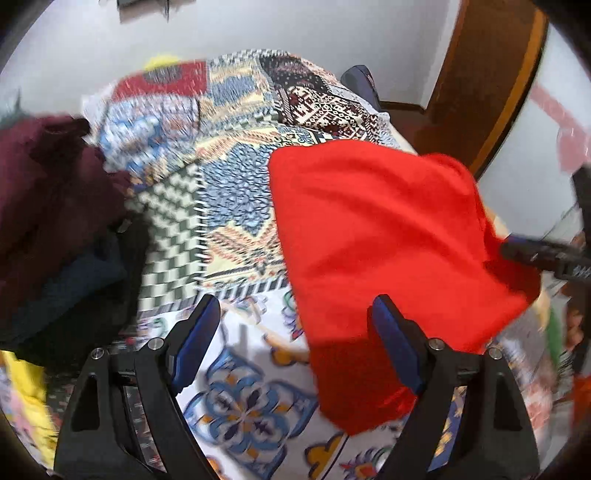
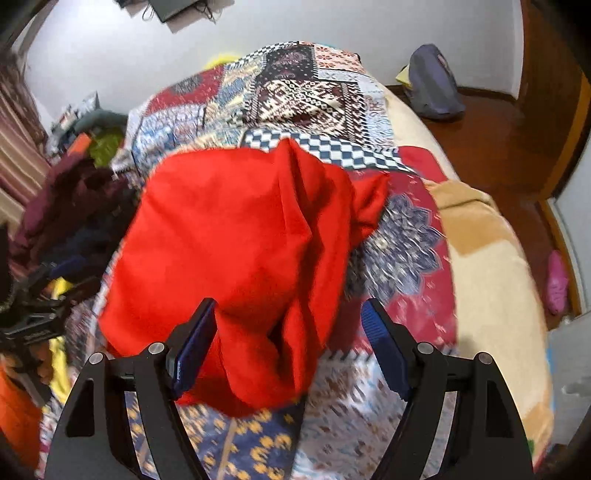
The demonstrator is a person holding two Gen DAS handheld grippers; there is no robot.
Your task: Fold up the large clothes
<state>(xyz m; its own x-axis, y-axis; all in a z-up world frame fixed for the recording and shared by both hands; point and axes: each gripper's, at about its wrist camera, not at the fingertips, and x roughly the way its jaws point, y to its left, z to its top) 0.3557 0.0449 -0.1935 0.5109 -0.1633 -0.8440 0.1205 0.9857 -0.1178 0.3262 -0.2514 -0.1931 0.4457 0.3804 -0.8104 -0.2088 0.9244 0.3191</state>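
red garment [image 1: 388, 236] lies half folded on the patchwork bedspread [image 1: 236, 192], long axis running away from both grippers, left gripper [image 1: 295, 347] released beside its left edge, right gripper [image 2: 288, 347] released straddling the bunched near end, so right hand is nearer

2 wrist fisheyes, both tilted steeply down over the bed

Each looks forward between its own claw's fingers, close above the patchwork bedspread [image 1: 236, 192]; both share the red garment [image 2: 236, 236], the bedspread and the white wall [image 2: 295, 26] beyond.
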